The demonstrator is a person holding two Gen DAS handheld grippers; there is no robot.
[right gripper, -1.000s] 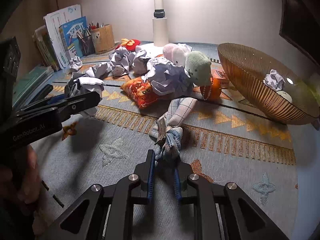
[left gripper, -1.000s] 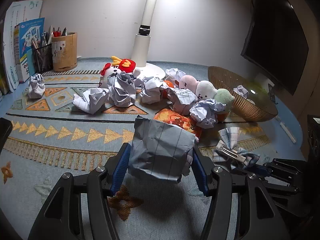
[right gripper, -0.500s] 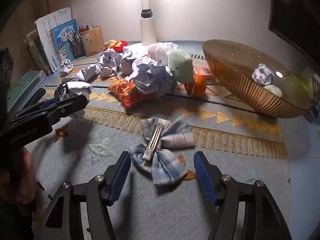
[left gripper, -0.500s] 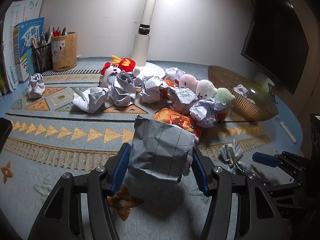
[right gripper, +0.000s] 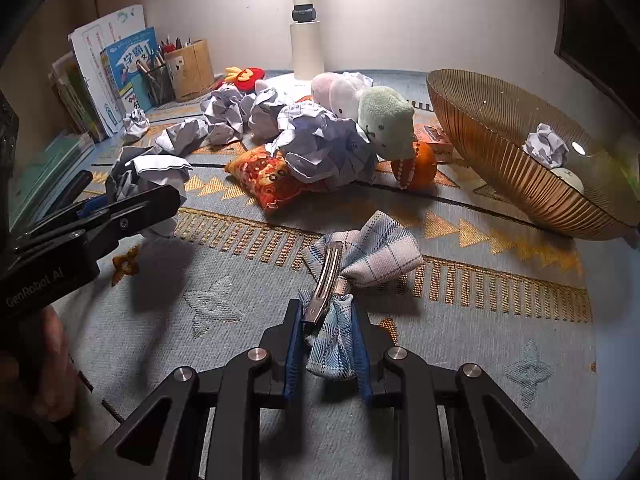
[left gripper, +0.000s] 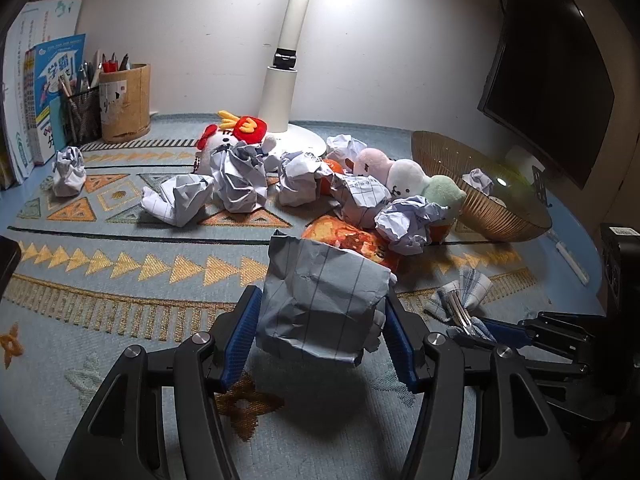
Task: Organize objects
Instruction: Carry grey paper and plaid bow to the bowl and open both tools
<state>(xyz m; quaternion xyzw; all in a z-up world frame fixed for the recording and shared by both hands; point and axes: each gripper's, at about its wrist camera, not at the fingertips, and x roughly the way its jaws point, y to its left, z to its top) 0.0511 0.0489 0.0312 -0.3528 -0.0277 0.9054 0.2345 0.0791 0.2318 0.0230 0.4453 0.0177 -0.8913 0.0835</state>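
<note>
My left gripper (left gripper: 322, 338) is shut on a crumpled sheet of lined paper (left gripper: 324, 300), held just above the patterned mat (left gripper: 100, 320). In the right wrist view that gripper (right gripper: 132, 210) comes in from the left edge, with the paper (right gripper: 156, 174) still in it. My right gripper (right gripper: 327, 330) is shut on the lower wing of a blue plaid bow hair clip (right gripper: 376, 254); its metal clip faces up and its upper wing rests on the mat. The left wrist view shows the bow (left gripper: 460, 296) low on the right, at the right gripper's tips (left gripper: 486, 330).
Behind lie several crumpled paper balls (left gripper: 240, 178), plush toys (left gripper: 404, 178), a pizza-print pillow (right gripper: 268, 178) and an orange (right gripper: 422, 168). A ribbed amber bowl (right gripper: 500, 152) at the right holds a paper ball (right gripper: 546, 148). Lamp base (left gripper: 280, 92), pen holders (left gripper: 124, 102) and books (left gripper: 52, 92) line the back.
The right gripper let the bow drop flat on the mat with its jaws wide, then shut on the bow's lower wing again. The left gripper and its paper stayed still.
</note>
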